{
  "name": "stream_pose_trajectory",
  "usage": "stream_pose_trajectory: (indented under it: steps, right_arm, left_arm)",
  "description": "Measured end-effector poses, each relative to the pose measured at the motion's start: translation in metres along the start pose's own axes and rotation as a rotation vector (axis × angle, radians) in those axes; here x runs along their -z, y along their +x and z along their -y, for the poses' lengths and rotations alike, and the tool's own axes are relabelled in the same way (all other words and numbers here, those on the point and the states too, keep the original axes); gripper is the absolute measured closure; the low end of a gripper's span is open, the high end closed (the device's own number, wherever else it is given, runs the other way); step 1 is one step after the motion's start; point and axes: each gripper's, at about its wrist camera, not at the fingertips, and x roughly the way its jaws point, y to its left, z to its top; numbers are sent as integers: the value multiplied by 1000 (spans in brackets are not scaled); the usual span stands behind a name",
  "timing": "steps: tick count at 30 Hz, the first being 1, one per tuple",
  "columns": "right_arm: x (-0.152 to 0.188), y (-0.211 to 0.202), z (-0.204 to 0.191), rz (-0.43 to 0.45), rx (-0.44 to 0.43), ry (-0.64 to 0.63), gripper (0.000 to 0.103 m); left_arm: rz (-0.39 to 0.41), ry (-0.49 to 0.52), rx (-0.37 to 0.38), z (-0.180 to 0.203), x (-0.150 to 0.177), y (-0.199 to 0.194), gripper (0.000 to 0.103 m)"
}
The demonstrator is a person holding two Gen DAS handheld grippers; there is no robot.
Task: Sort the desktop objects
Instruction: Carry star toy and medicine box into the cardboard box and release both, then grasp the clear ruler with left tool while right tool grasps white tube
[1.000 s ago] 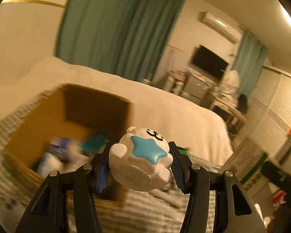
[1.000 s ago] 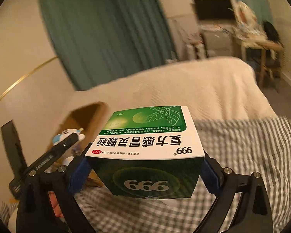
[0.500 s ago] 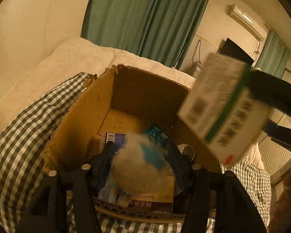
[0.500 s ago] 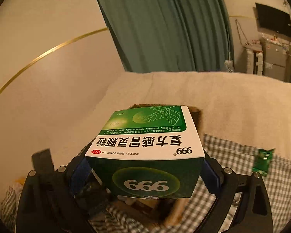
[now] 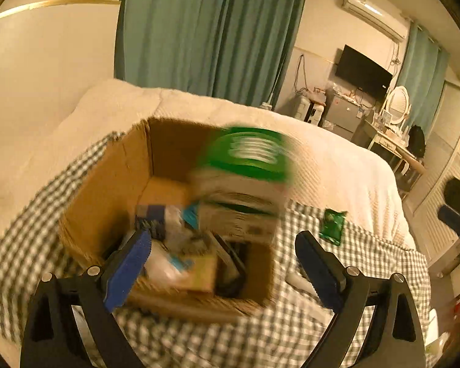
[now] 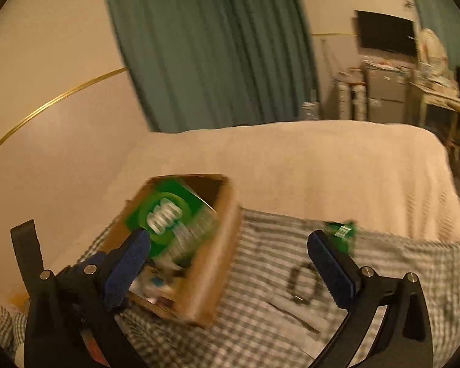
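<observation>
An open cardboard box stands on a checked cloth. A green and white medicine box, blurred by motion, is tipping into it, free of both grippers. A white toy with a blue star lies inside among other packets. My left gripper hangs over the box's near edge, its jaws opening with nothing between them. In the right wrist view the medicine box sits in the cardboard box. My right gripper is to the right of that box, jaws opening and empty.
A small green sachet lies on the cloth right of the box. A dark ring and a thin dark stick lie nearer. A cream blanket covers the bed behind; curtains and furniture stand beyond.
The left gripper opened and dropped the white toy into the box. The right gripper carried the medicine box over, opened and released it; it is falling in.
</observation>
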Motion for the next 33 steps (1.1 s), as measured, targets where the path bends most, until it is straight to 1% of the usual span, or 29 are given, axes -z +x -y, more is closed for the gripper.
stream_pose_trajectory:
  steps: [2,4,5,6,9,10,12,14,15,16,19,21,23,24,26,27,28,29,30,31,32,33]
  right_arm:
    - [7,-21,18,15,14,19,0]
    - [19,-35,32,13,37,21,0]
    - [27,-42,41,9,53,18,0]
    - [36,-46,49,-1,64,12,0]
    - [58,-50,69,-22,86,3,0]
    - [65,-53,78,-24,102,7,0]
    - [83,-49,98,-38,118,23,0]
    - [97,-46,113,-56,131,37,0]
    - [103,-45,120,-62,138,40,1]
    - [110,-43,128,-65,145,44,1]
    - [128,-38,152,-65,151,78,1]
    - [139,-33,167,-68,148,117,1]
    - [152,-26,181,-84,143,146,1]
    - [157,-23,185,-91,143,149,1]
    - [166,-16,194,-112,146,146,1]
    - [170,-14,196,-119,144,144,1]
    - [175,-11,200,-127,138,139,1]
    - [178,-10,201,-132,136,135,1]
    - [181,-8,203,-137,136,132,1]
    - [183,-6,204,-144,135,130,1]
    - [187,-4,205,-151,128,132,1]
    - [190,-3,206,-155,118,135,1]
  left_arm:
    - [-6,-22,4,9,9,-4,6]
    - [-30,-38,35,19,18,-2,6]
    - [-47,-25,70,28,24,0,6]
    - [-57,-5,88,36,29,2,6]
    - [-85,40,98,61,45,10,6]
    - [-101,47,115,70,53,15,6]
    - [-145,62,141,89,71,30,6]
    - [-193,65,143,101,88,47,6]
    - [-243,62,143,110,102,63,6]
    - [-271,61,139,116,112,71,6]
    - [-333,83,145,139,142,100,7]
    - [-345,98,135,151,155,114,10]
    - [-356,102,122,159,167,131,24]
    - [-355,112,96,165,171,142,27]
    - [-325,144,62,169,174,149,55]
    - [-304,155,65,170,175,151,63]
    - [-293,156,88,169,175,150,75]
    - [-289,146,114,165,174,148,82]
    - [-288,138,131,162,172,146,84]
    - [-283,129,156,156,169,142,90]
    - [-278,133,167,153,166,139,97]
    - [-265,152,171,147,162,132,100]
